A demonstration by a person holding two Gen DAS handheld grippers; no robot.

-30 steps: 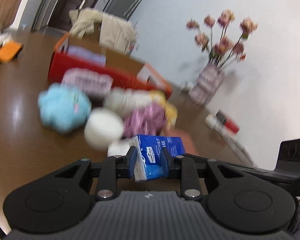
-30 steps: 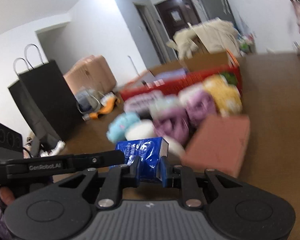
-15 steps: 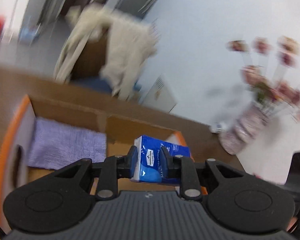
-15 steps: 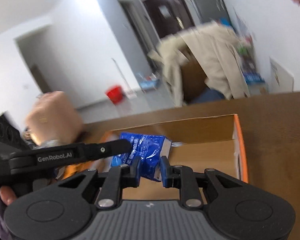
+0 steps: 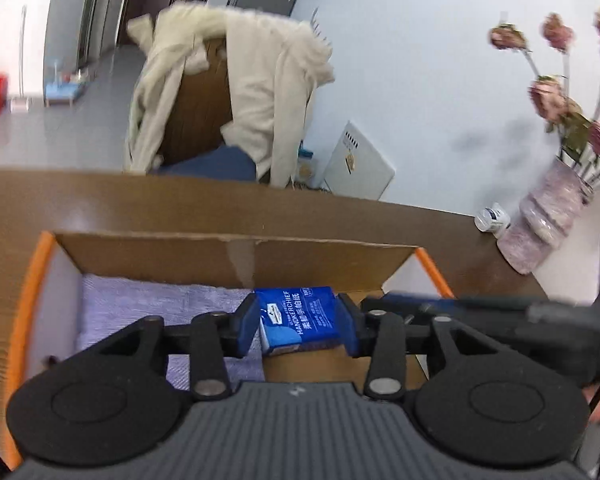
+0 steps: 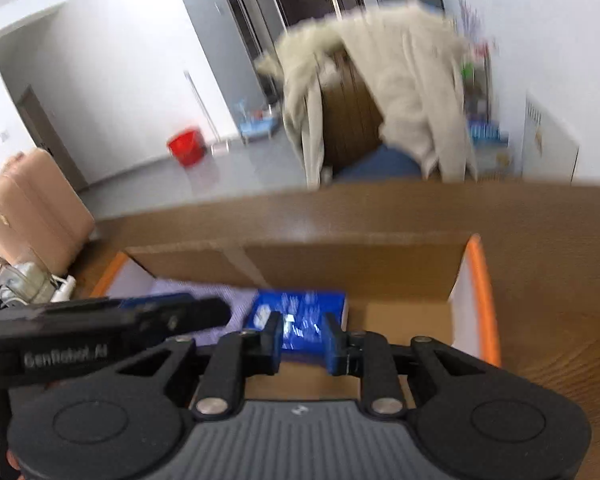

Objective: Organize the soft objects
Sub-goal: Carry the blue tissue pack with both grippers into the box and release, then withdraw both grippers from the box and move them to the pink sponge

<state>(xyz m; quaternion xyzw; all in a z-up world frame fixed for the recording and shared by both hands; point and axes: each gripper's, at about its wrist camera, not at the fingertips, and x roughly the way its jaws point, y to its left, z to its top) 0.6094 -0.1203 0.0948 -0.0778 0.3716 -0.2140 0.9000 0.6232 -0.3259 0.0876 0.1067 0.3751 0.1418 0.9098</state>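
An open cardboard box (image 5: 236, 258) with orange edges stands on the brown table; it also shows in the right wrist view (image 6: 476, 280). A purple towel (image 5: 140, 312) lies in its left part. A blue handkerchief tissue pack (image 5: 298, 318) sits in the box beside the towel, also seen in the right wrist view (image 6: 300, 312). My left gripper (image 5: 298, 324) has its jaws spread, with a gap at the left pad. My right gripper (image 6: 302, 340) also has its jaws parted around the pack. Both hover over the box.
A vase of dried pink flowers (image 5: 548, 216) and a small white bottle (image 5: 492, 220) stand at the table's far right. A chair draped with a cream coat (image 5: 236, 96) is behind the table. A pink suitcase (image 6: 32, 208) stands on the floor at left.
Both grippers carried the tissue pack from the pile of soft things to over the box, lowered it inside, and their jaws have widened around it.
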